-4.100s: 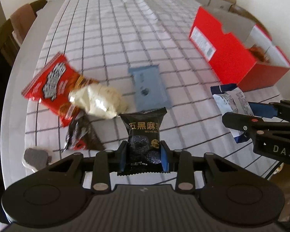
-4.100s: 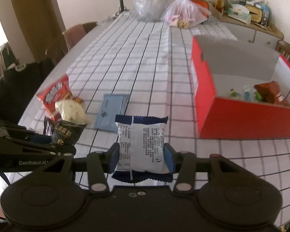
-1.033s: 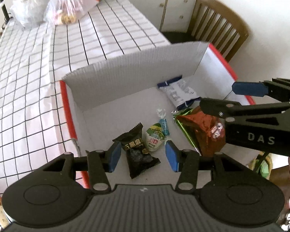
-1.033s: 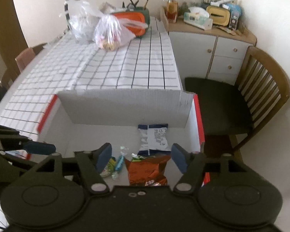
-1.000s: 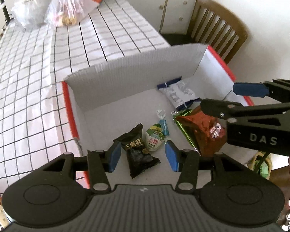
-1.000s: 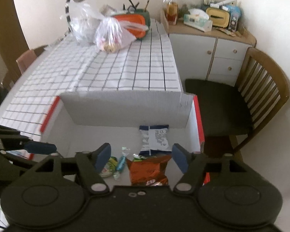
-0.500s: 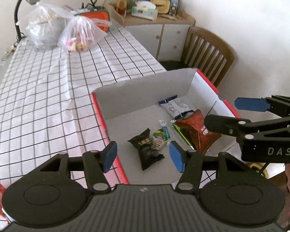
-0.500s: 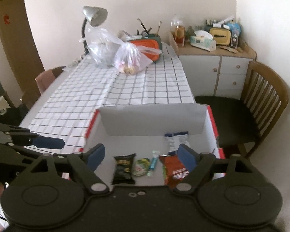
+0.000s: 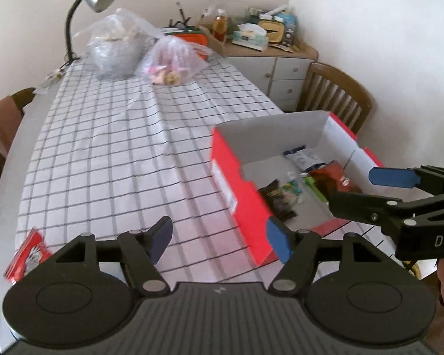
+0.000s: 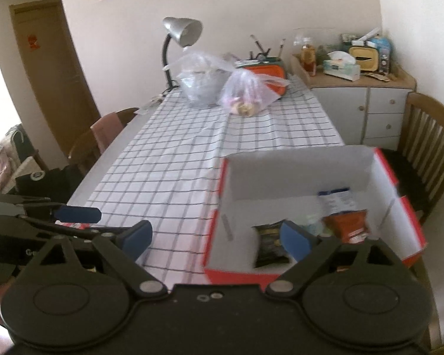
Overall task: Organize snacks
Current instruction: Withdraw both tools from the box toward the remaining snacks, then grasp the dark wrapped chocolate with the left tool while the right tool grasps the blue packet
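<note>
Closest to us, our left claw (image 9: 219,238) is wide apart with nothing between its blue pads, and its jaws have just been opening. Our right claw (image 10: 214,239) is spread even wider and holds nothing too; its jaws have also just been opening.

Just past the left claw, low at the table's (image 9: 11,159) near left edge, a red snack bag (image 9: 26,256) lies on the checked cloth (image 9: 118,148). It sits to the left of the left claw, not between the pads. We think this one is left to put away. There may be more snacks nearby that we cannot see.

A bit farther, on the right, stands the red box (image 9: 236,189). It is beside the left claw's right pad and under the right claw's right pad. Inside it lie a black snack pack (image 10: 270,242), a small green snack (image 9: 293,186), an orange-red bag (image 10: 347,224) and a white and blue pack (image 10: 337,201). So we judge part of the job is done.

Far away, two clear plastic bags (image 10: 222,85) and a lamp (image 10: 177,44) sit at the table's other end.
</note>
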Motion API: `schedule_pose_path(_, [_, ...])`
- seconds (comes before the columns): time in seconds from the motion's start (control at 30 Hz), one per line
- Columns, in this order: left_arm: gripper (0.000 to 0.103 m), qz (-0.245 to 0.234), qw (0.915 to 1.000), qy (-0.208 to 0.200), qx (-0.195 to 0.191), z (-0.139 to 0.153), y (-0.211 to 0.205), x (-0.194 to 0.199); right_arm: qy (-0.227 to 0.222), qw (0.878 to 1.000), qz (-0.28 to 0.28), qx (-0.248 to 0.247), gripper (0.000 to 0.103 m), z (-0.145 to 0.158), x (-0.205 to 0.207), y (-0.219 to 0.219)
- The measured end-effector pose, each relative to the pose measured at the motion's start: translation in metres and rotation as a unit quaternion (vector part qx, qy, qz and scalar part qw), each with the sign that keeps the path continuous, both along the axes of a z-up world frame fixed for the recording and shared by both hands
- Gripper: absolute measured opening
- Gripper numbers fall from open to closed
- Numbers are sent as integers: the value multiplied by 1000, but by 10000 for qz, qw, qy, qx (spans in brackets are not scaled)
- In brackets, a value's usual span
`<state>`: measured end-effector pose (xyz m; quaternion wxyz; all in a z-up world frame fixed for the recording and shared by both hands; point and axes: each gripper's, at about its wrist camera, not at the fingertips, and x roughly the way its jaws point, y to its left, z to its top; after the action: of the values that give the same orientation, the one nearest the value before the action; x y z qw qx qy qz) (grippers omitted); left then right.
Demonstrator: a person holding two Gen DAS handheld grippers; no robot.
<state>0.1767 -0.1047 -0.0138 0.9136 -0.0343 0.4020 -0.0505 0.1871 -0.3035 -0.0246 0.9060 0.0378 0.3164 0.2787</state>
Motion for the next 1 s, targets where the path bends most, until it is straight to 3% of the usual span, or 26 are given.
schedule_pose_path(0.2, [76, 116, 9999, -20, -69, -6, 42, -28, 82, 9999, 146, -16, 102, -9, -19, 38])
schedule_pose_path(0.4, [78, 377, 9993, -19, -10, -17, 82, -52, 230, 9994, 181, -160, 102, -22, -31, 77])
schedule_pose_path(0.63, [78, 754, 9969, 217, 52, -39, 131, -72, 436, 9981, 177, -401, 102, -41, -32, 114])
schedule_pose_path(1.0, [78, 1064, 9916, 741, 5, -82, 173, -79, 640, 9938, 202, -886, 102, -75, -14, 169])
